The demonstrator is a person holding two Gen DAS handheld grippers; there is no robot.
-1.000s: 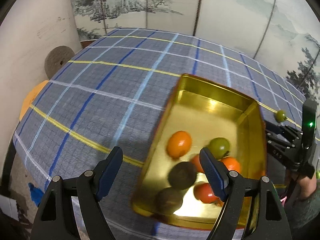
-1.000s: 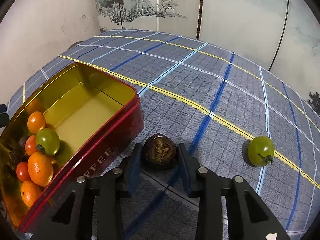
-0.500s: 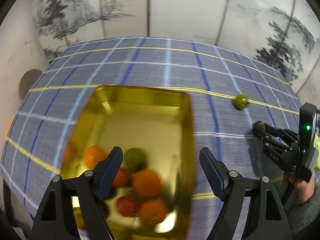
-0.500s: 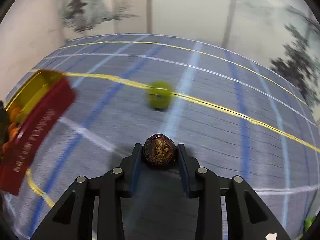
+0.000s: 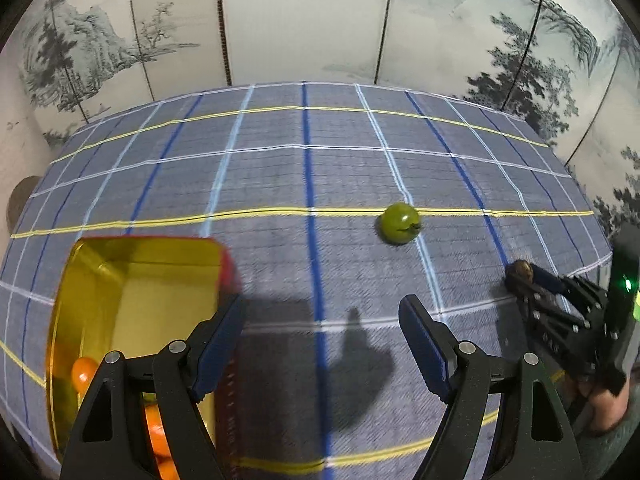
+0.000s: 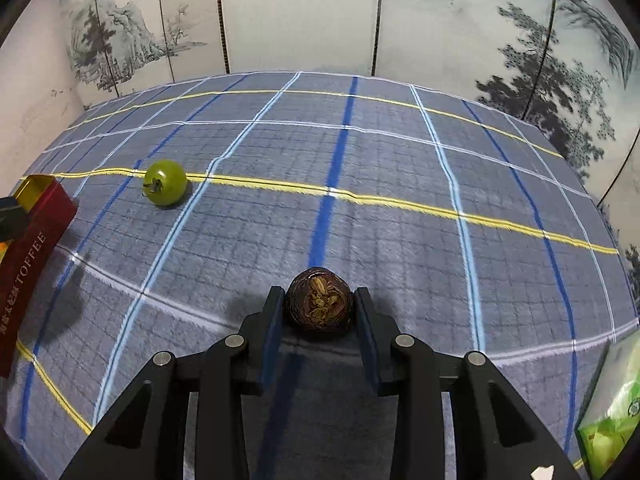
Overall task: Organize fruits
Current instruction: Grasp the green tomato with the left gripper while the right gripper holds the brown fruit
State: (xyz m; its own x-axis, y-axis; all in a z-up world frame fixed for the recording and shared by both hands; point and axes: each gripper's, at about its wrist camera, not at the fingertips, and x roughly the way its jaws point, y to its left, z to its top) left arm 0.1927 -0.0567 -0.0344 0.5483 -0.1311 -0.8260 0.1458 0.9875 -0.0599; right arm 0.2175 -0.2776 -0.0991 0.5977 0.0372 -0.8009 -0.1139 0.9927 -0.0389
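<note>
Meanwhile, the right gripper (image 6: 320, 312) is pinching a brown fruit (image 6: 319, 300) between its pads; the left gripper (image 5: 320, 332) is gaping wide, holding nothing, beside the tin (image 5: 132, 280).

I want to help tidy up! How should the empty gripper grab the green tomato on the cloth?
Probably from above, pads on the round sides of the tomato. Its stem points sideways, so keep off that end. It lies alone on the cloth, and the left gripper is open wide enough.

green tomato (image 6: 165, 182) loose on cloth; brown fruit (image 6: 319, 300) clamped
</note>
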